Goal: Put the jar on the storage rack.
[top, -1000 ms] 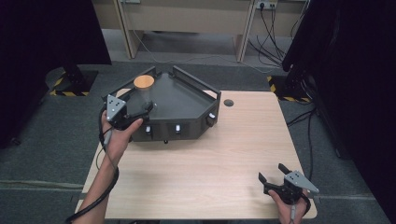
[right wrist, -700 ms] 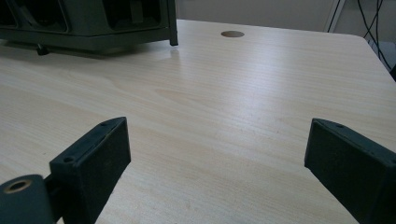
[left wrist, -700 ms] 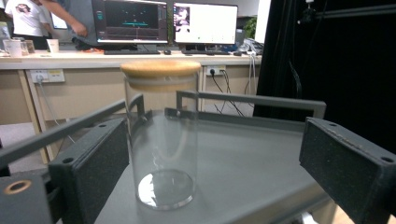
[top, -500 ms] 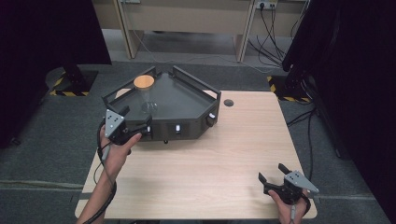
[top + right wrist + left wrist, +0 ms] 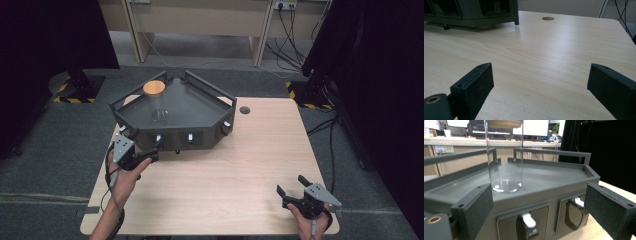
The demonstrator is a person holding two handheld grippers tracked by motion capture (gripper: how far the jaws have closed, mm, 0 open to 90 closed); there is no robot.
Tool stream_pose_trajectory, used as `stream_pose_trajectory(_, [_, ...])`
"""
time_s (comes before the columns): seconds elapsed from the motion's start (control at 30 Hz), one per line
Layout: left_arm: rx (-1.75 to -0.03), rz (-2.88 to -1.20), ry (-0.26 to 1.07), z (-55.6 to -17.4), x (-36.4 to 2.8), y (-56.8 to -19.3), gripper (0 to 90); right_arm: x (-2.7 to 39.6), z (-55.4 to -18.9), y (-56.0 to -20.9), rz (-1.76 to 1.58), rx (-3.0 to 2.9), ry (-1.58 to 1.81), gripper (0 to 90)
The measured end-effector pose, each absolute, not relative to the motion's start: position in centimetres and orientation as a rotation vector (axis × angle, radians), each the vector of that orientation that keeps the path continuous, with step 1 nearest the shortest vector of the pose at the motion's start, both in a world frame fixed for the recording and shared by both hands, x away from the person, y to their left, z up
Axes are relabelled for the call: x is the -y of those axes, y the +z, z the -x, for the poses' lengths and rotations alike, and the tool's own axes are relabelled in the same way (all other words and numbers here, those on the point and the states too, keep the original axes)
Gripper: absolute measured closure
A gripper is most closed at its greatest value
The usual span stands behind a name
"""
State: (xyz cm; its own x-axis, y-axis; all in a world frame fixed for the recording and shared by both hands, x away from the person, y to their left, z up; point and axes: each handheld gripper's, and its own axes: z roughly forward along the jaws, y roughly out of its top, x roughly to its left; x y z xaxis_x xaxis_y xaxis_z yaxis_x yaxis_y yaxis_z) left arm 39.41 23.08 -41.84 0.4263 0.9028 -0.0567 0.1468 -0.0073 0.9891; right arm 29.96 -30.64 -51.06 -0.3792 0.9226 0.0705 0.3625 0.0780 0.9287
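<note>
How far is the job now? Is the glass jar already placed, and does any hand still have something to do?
Done: the clear jar with cork lid stands upright on the dark tray, free of both tongs. In hand: nothing; the left tongs are open in front of the tray, and the right tongs are open over the bare table. What is left cannot be told.

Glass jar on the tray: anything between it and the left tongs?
Partly. The left tongs sit open in front of the tray's front wall, below the deck. The glass jar stands upright on the deck behind that wall; above the wall, nothing visible blocks it.
</note>
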Motion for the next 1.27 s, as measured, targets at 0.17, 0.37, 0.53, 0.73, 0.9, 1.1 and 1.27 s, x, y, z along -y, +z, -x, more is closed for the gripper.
stream_pose_trajectory(0.17, [-1.0,-1.489,0.77,-38.6,-23.2,-43.4,8.7,30.6,-30.0,-51.1,-1.27,-1.8,1.292,7.0])
stream_pose_trajectory(0.37, [-1.033,-1.501,0.748,-37.8,-23.6,-45.5,8.9,30.6,-29.9,-51.1,-1.27,-1.801,1.292,7.0])
stream_pose_trajectory(0.53, [-1.057,-1.512,0.737,-37.3,-23.8,-47.0,9.0,30.6,-29.9,-51.1,-1.269,-1.8,1.291,6.9])
stream_pose_trajectory(0.73, [-1.096,-1.504,0.721,-36.9,-24.3,-48.6,9.0,30.6,-29.9,-51.1,-1.268,-1.8,1.289,6.9])
stream_pose_trajectory(0.9, [-1.117,-1.497,0.707,-36.6,-24.4,-49.8,9.0,30.6,-29.9,-51.1,-1.269,-1.801,1.29,6.8])
stream_pose_trajectory(1.1, [-1.122,-1.494,0.705,-36.3,-24.5,-50.2,9.1,30.6,-29.9,-51.1,-1.269,-1.799,1.292,6.7])
stream_pose_trajectory(1.27, [-1.101,-1.51,0.722,-36.1,-24.2,-50.2,9.3,30.6,-29.9,-51.1,-1.267,-1.804,1.291,6.2])
